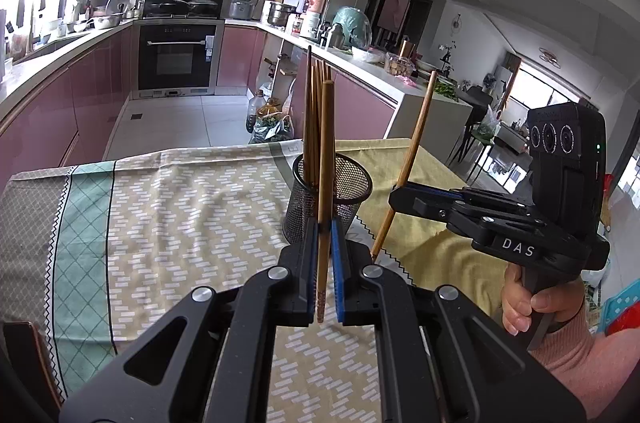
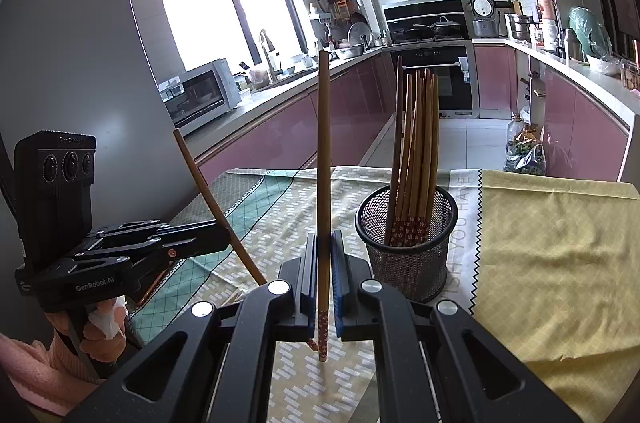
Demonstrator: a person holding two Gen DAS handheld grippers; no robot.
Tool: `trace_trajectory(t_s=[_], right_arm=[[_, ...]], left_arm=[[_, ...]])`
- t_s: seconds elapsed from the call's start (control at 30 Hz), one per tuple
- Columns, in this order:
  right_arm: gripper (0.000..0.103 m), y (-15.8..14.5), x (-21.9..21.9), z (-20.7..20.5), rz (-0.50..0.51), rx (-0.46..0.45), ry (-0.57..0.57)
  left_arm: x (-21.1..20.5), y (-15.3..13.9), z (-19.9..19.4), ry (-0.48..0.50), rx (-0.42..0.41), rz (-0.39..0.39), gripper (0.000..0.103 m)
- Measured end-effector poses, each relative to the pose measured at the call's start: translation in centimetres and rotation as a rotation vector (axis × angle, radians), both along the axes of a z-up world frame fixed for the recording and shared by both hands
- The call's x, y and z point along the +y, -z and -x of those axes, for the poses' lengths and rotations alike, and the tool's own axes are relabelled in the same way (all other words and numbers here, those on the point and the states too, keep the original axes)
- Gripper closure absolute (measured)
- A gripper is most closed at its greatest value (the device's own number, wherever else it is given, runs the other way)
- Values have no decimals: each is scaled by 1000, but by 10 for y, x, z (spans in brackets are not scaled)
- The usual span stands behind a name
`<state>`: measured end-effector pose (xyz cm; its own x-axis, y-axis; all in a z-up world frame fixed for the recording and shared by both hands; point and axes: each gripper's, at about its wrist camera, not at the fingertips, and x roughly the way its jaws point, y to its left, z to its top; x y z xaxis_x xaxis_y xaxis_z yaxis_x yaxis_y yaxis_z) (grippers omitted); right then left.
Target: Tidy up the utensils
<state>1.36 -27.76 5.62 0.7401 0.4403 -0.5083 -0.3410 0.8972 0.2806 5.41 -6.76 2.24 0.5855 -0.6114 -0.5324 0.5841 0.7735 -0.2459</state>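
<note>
Left gripper (image 1: 324, 263) clenching one chopstick (image 1: 326, 159) upright, patterned end down, ready for dropping.
Right gripper (image 2: 324, 271) gripping second chopstick (image 2: 323, 159) likewise.
Mesh holder (image 2: 406, 247) standing mid-table on tablecloth (image 2: 560, 263), just ahead, collecting remaining chopsticks (image 2: 416, 151) upright.

Wooden chopsticks (image 2: 416, 159); black metal mesh holder (image 2: 408, 263); cloth tablecloth (image 2: 552, 263).
</note>
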Motion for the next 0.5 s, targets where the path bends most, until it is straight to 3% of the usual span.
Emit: trace_trajectory(t_s=[0.5], right_arm=[[97, 8, -5, -3, -21, 22, -13]], left_arm=[[26, -10, 22, 69, 48, -41, 96]])
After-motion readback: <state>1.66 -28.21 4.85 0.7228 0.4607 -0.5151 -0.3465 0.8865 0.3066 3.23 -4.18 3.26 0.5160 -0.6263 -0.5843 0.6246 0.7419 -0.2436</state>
